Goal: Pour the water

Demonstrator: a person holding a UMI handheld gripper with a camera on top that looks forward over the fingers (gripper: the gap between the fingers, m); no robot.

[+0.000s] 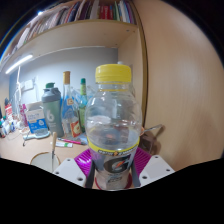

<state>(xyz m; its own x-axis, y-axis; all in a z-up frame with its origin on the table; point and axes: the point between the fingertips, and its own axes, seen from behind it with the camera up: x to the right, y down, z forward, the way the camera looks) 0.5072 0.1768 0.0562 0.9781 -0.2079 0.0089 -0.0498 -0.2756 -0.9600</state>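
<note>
Tool (113,172) clamped on the yellow-capped bottle (112,125), held upright above the surface (30,152). Cap's on, so unscrew first, then tip slowly.

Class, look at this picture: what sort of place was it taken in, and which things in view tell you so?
Probably a study desk in a home or dorm room. A shelf of books runs overhead, and the wooden desk is crowded with bottles and small items. The gripper holds a yellow-capped bottle between its fingers.
</note>
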